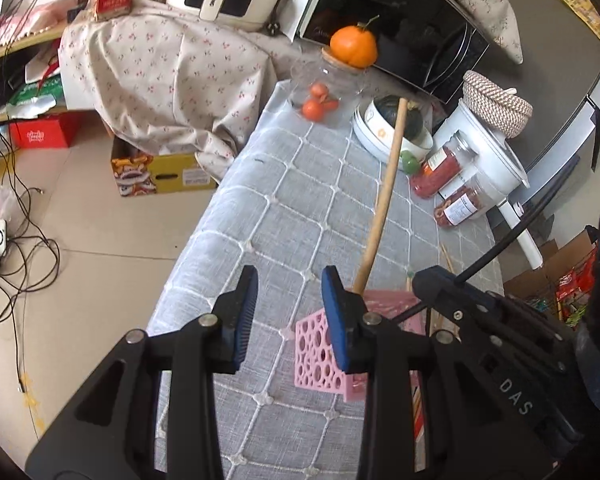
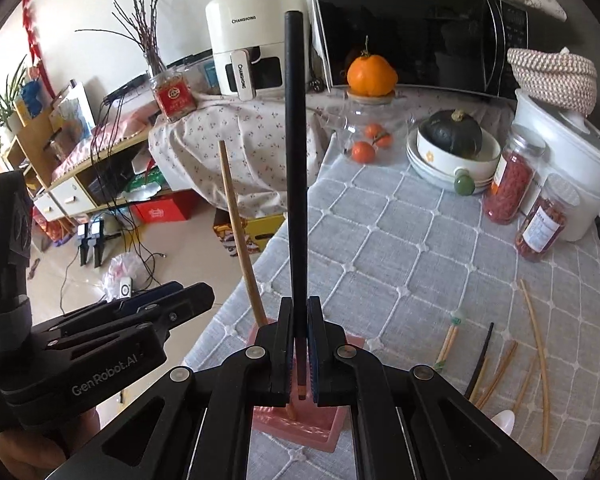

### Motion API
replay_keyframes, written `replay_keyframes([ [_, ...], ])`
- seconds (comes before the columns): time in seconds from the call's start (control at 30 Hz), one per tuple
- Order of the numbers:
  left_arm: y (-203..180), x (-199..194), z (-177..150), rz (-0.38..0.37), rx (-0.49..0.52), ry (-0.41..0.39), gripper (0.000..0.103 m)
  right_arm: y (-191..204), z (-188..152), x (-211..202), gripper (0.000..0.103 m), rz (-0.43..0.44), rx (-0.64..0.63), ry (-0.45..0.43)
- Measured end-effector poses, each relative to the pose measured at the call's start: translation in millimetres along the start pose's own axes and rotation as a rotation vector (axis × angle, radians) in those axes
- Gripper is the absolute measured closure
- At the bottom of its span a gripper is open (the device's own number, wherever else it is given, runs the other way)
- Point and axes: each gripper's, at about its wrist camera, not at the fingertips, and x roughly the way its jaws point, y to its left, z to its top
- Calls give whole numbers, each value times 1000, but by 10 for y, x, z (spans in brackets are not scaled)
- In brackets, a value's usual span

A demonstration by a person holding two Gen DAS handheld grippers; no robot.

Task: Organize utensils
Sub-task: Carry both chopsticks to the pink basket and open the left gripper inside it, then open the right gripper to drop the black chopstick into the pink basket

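Gray cloth covers my table (image 2: pixel 440 248). My right gripper (image 2: pixel 300 344) pinches a black chopstick (image 2: pixel 296 160) over the pink holder (image 2: pixel 324 436). My left gripper (image 1: pixel 288 312) is open, holding nothing. One wooden stick (image 2: pixel 240 236) is in; more chopsticks (image 2: pixel 500 368) wait.

An orange pumpkin (image 2: pixel 372 71) tops a glass jar (image 2: pixel 374 132) beside stacked bowls (image 2: pixel 452 168).

Utensils and their pink holder on the grey quilted cloth.

A pink holder (image 1: pixel 320 356), perforated with round holes, is set upright on the cloth, and a long wooden stick (image 2: pixel 238 232) is stood in it, tilted. A black chopstick (image 2: pixel 296 168) is held upright above the holder's opening. Loose wooden chopsticks (image 2: pixel 536 360), one black chopstick (image 2: pixel 480 360) and a white spoon (image 2: pixel 504 422) are scattered flat on the cloth well to the right of the holder.
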Motion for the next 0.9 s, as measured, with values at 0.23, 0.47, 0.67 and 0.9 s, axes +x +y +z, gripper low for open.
replay_keyframes([
  [0.23, -18, -32, 13, -6, -5, -5, 68, -74, 69, -22, 86, 42, 50, 0],
  [0.47, -42, -49, 1, -18, -6, -1, 69, -159, 80, -198, 85, 40, 69, -50],
  [0.67, -160, -189, -19, -55, 23, -25, 68, -253, 26, -358, 93, 57, 95, -87],
  [0.9, -304, -374, -73, -118, 59, -33, 69, -389, 21, -633, 95, 120, 151, -115],
])
